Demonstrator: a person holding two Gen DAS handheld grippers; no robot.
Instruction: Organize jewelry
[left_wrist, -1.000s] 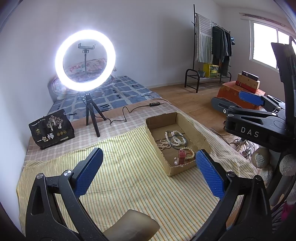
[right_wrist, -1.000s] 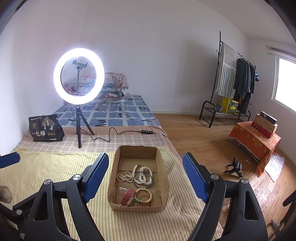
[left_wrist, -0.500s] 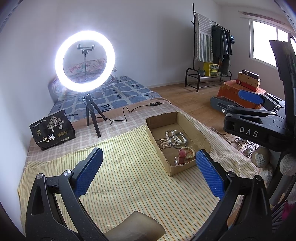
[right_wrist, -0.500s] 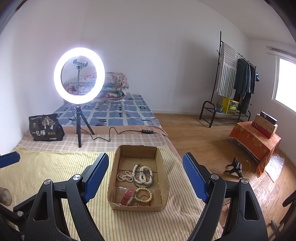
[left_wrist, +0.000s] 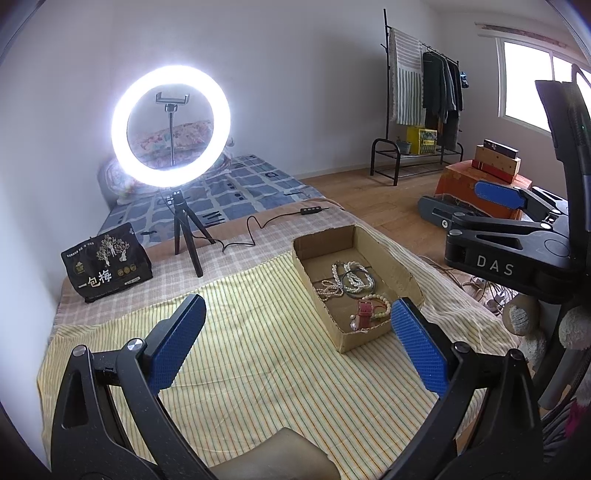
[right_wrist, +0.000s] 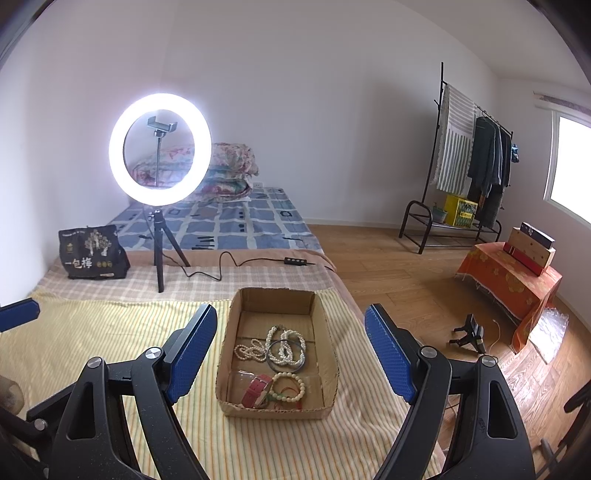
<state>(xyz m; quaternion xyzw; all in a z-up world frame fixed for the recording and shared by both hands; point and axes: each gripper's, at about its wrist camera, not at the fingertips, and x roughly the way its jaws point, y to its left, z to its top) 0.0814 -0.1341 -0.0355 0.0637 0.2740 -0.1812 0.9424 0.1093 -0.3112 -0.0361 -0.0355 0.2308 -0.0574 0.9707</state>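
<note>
Left wrist view
Left gripper: jaws wide apart, empty, above the striped cloth.
Cardboard tray: long axis runs away and leftward; pearl strands and red watch inside.

Right wrist view
Right gripper: jaws apart, empty, straddling the tray.
Tray: long axis points toward the ring light.
Red watch: near end, beside the bead bracelet.

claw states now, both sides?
Left claw: open, holding nothing, above the striped cloth.
Right claw: open, holding nothing, aimed at the cardboard box.
</note>
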